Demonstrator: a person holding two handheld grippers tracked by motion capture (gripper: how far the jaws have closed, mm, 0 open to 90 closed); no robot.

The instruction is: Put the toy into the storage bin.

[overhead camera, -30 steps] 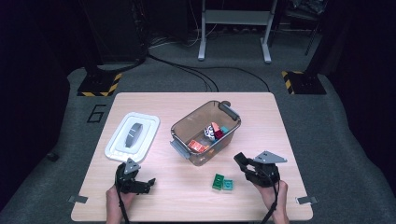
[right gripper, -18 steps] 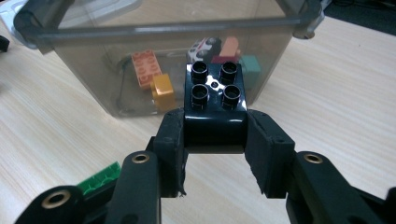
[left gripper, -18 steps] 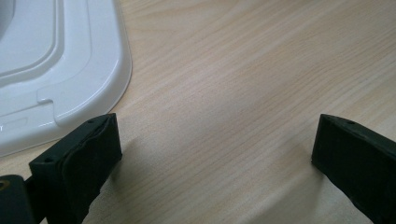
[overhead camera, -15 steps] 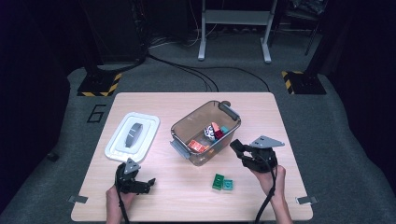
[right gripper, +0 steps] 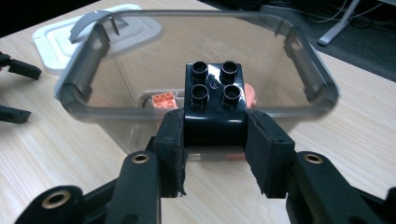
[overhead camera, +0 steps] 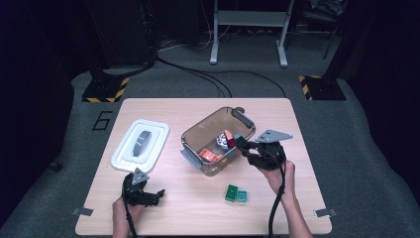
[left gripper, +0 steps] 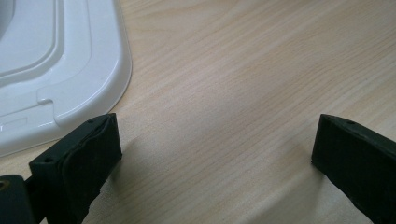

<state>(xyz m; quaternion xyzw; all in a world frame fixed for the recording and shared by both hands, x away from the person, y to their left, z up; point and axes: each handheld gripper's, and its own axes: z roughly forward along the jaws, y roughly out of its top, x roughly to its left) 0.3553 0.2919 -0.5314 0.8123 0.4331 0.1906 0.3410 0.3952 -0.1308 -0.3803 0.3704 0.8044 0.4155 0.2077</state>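
While a black brick (right gripper: 215, 100) is clamped between the pads of the right gripper (right gripper: 215, 140), just short of the clear bin (right gripper: 310, 65) ahead, two green bricks (overhead camera: 236, 193) remain behind it on the table (overhead camera: 188, 213); several bricks are already binned. The left gripper (left gripper: 215, 149) is held wide, empty.

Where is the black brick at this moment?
The black brick is clamped in the right gripper, at the near rim of the clear bin, right of the white lid.
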